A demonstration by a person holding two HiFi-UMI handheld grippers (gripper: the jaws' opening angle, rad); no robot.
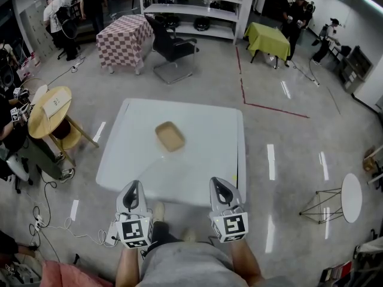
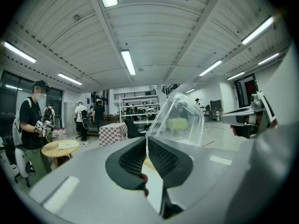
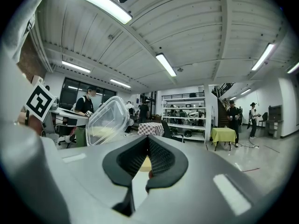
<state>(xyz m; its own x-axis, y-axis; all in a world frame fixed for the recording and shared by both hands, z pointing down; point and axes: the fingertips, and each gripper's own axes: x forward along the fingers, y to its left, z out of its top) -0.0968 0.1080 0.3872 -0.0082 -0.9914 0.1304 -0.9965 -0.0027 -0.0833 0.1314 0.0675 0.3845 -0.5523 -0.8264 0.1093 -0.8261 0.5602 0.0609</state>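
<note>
A shallow tan tray [image 1: 170, 136] lies near the middle of the white table [image 1: 203, 160]. My left gripper [image 1: 134, 185] and right gripper [image 1: 216, 182] hover side by side over the table's near edge, both pointing towards the tray and well short of it. Each is shut with nothing between its jaws. The left gripper view shows the dark mesh pads of the left gripper [image 2: 146, 143] meeting, with the tray [image 2: 150, 165] glimpsed under them. The right gripper [image 3: 148, 142] looks the same, tray [image 3: 145, 163] beyond. A clear plastic shell [image 2: 180, 120] [image 3: 108, 119] shows beside each; what it belongs to is unclear.
Round wooden table [image 1: 49, 109] with a seated person at the left. Checkered table [image 1: 122, 33], black office chair [image 1: 172, 46], yellow-green table [image 1: 267, 37] and shelving [image 1: 191, 8] at the back, people around them. Small white round table [image 1: 350, 197] at the right. Cables [image 1: 54, 220] on the floor.
</note>
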